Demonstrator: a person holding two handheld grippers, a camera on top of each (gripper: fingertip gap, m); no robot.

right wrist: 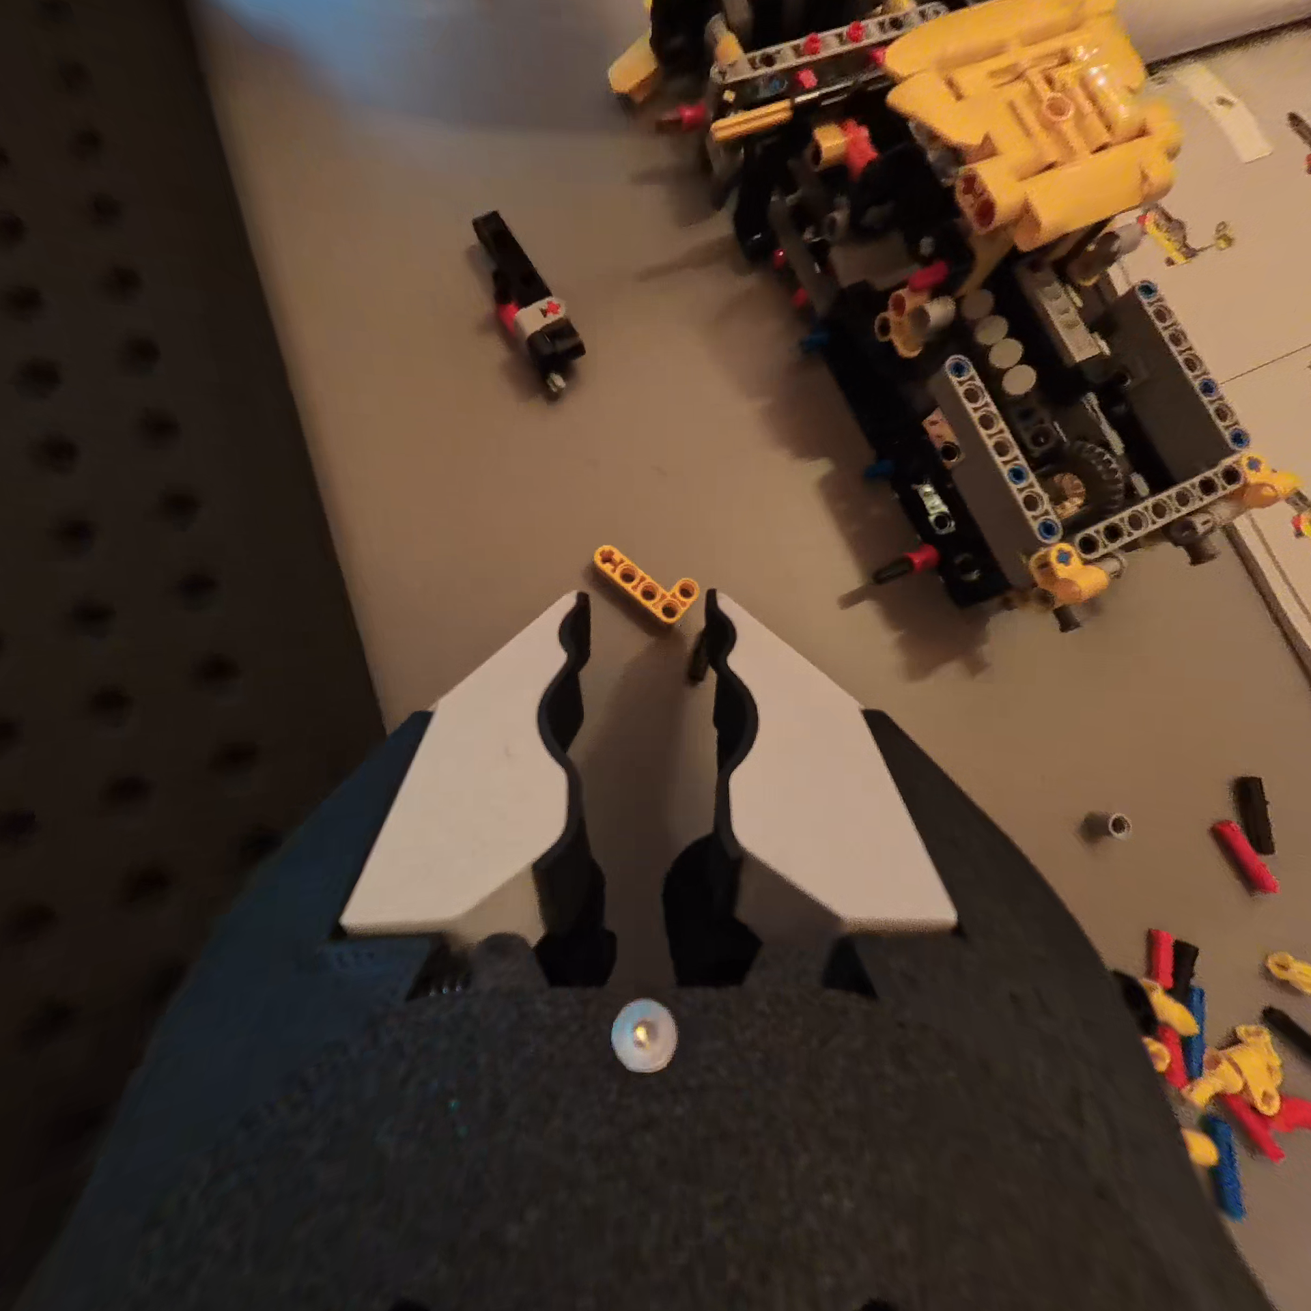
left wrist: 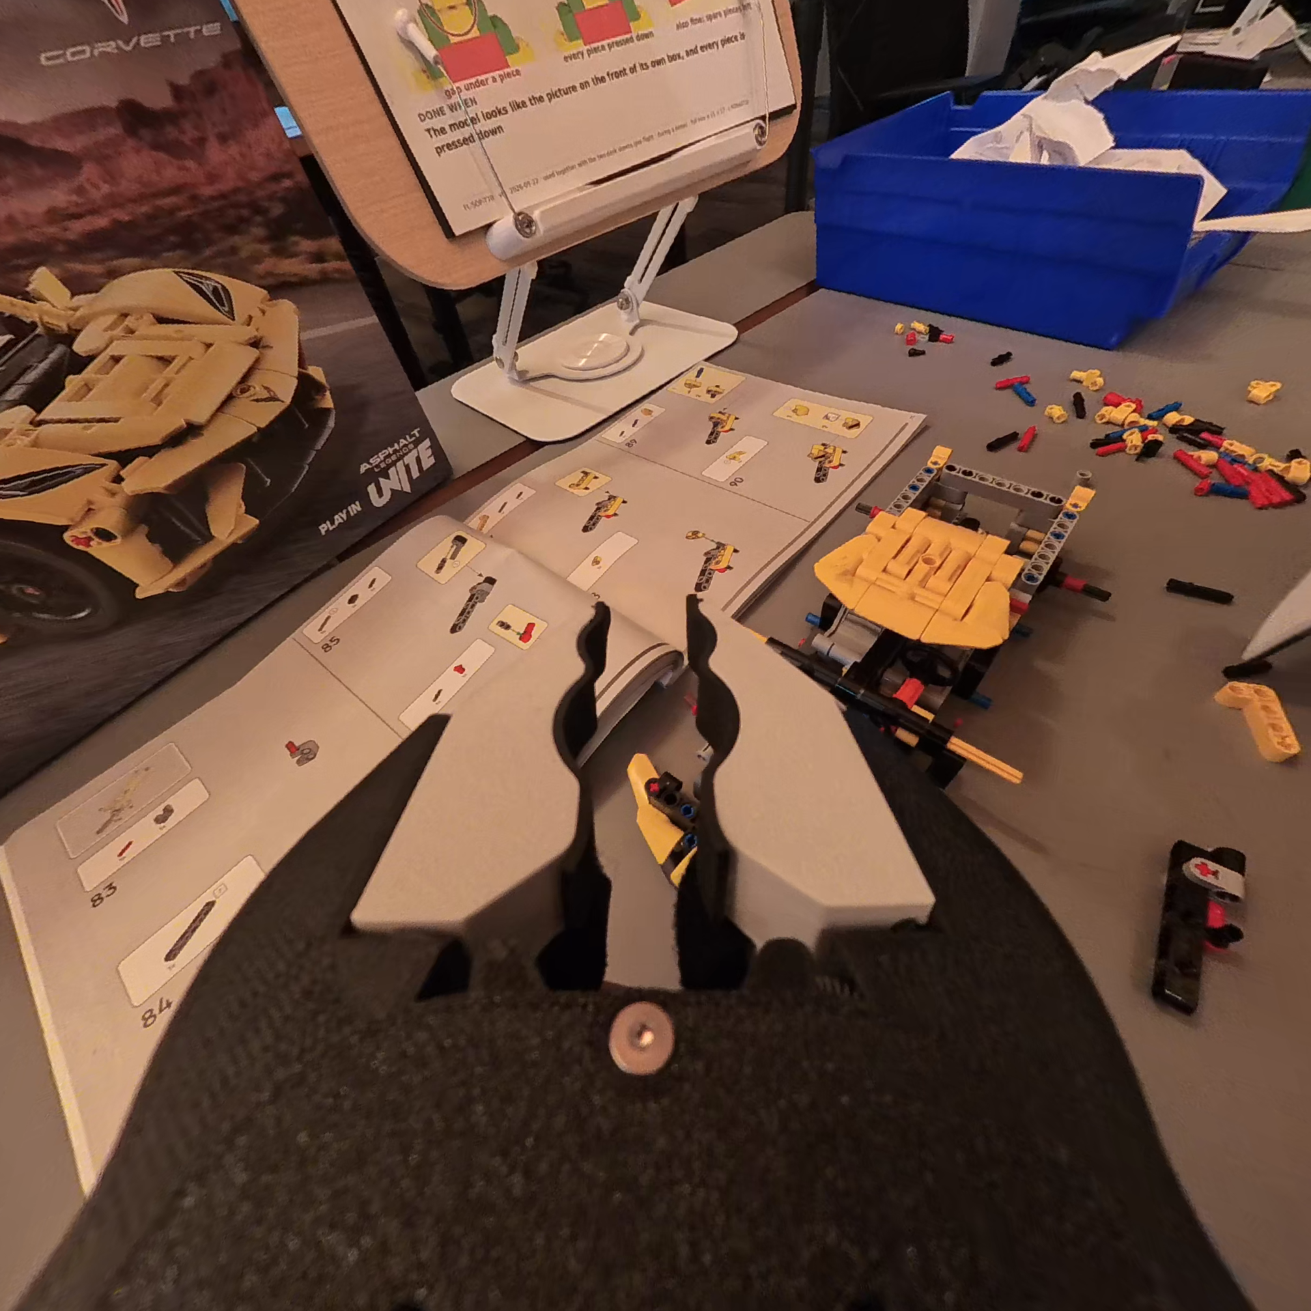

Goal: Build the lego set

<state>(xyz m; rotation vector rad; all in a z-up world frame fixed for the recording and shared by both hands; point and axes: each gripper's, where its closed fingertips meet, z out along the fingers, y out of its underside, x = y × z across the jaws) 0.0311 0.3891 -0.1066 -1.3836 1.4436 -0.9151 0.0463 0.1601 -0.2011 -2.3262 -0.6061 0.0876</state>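
The half-built yellow and black car model [left wrist: 922,582] stands on the grey table right of the open instruction booklet [left wrist: 397,681]; it also shows in the right wrist view [right wrist: 993,284]. My left gripper [left wrist: 647,610] is open above the booklet's edge. A small yellow and black subassembly [left wrist: 663,816] lies below, between its fingers, against the right one. My right gripper [right wrist: 645,601] is open, its tips just short of a yellow L-shaped beam [right wrist: 645,585] on the table; that beam also shows in the left wrist view [left wrist: 1263,720]. A black pin [right wrist: 699,660] lies by its right finger.
A black subassembly with a grey and red part [left wrist: 1199,922] [right wrist: 528,298] lies loose. A pile of small pins and connectors [left wrist: 1206,454] [right wrist: 1220,1064] is at the right. A blue bin [left wrist: 1029,213], a white document stand [left wrist: 589,383] and the set's box [left wrist: 142,355] stand behind. Spacing between my two grippers at the tips: around 25 centimetres.
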